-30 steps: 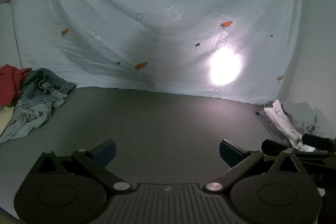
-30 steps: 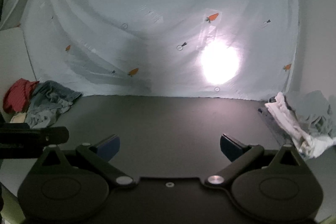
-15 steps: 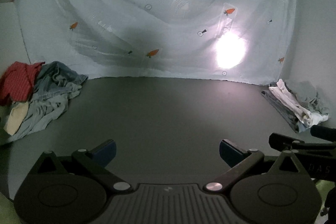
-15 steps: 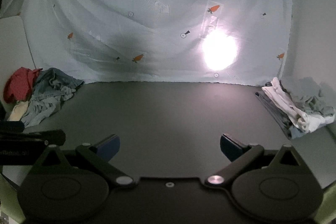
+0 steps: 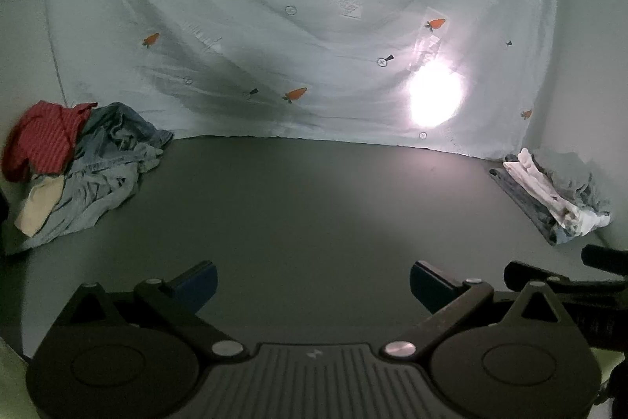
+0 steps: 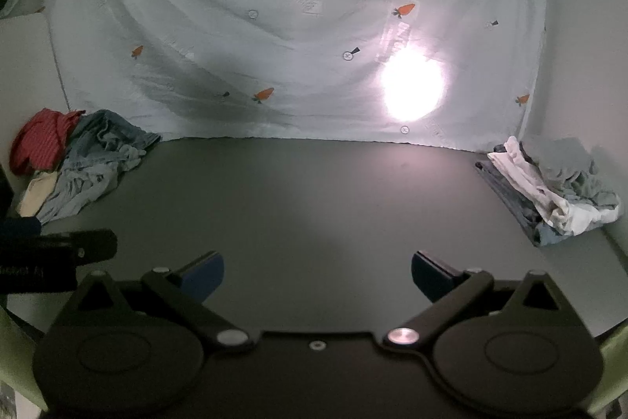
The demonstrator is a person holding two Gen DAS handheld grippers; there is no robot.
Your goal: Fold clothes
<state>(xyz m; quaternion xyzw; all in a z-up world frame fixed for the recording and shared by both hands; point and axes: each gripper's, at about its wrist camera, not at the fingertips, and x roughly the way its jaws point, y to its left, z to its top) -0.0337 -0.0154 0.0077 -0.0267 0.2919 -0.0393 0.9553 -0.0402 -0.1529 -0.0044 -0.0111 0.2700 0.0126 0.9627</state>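
Note:
A heap of unfolded clothes [image 5: 82, 167] [image 6: 74, 160], red, blue denim and cream, lies at the far left of the dark grey table [image 5: 314, 207] [image 6: 314, 199]. A pile of white and grey-blue clothes [image 5: 549, 195] [image 6: 549, 187] sits at the far right. My left gripper [image 5: 313, 281] hovers open over the table's near middle, nothing between its blue-padded fingers. My right gripper [image 6: 317, 275] is open too and holds nothing. Each gripper's dark body shows at the edge of the other's view.
A pale sheet with small carrot prints [image 5: 306, 26] [image 6: 274, 26] hangs behind the table, with a bright light spot [image 5: 433, 101] [image 6: 412, 89] glowing through it. A pale wall stands at the right, close to the right pile.
Both grippers have drawn back and lifted from the backdrop, so more of the table and both clothes piles have come into view. Both stay open.

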